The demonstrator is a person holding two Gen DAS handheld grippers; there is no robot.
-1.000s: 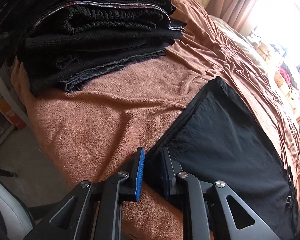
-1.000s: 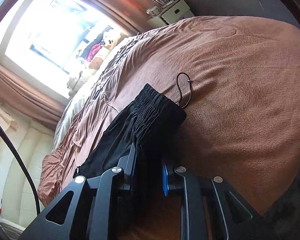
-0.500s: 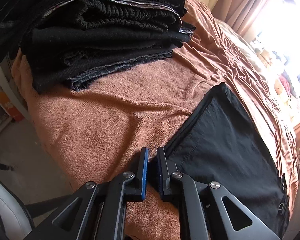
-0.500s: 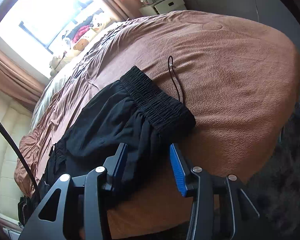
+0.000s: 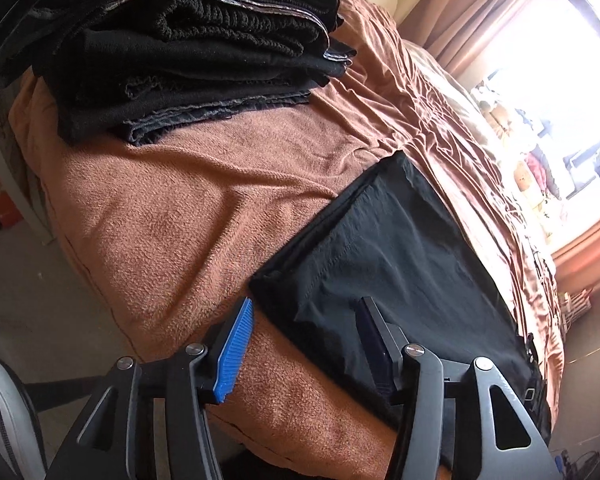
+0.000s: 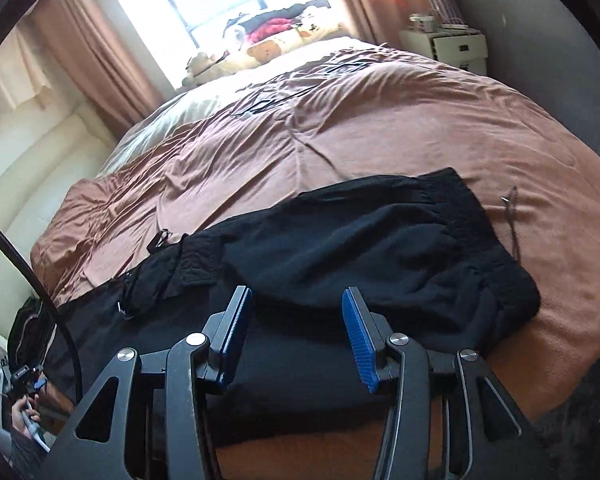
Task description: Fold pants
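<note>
Black woven pants (image 5: 396, 264) stretch lengthwise between released left gripper (image 5: 304, 344) at hem and released right gripper (image 6: 296, 336) near waistband.

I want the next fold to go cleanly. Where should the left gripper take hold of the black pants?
Probably the leg-end corner of the black pants, lying flat just ahead of the open left gripper. Come in low from the bed's near edge, one finger sliding under the hem; the layers there are thin and stacked.

Black pants (image 5: 400, 264), brown bed cover (image 5: 204, 208), blue-padded black tools (image 5: 304, 344), (image 6: 296, 336), pinkish curtains (image 6: 88, 44).
</note>
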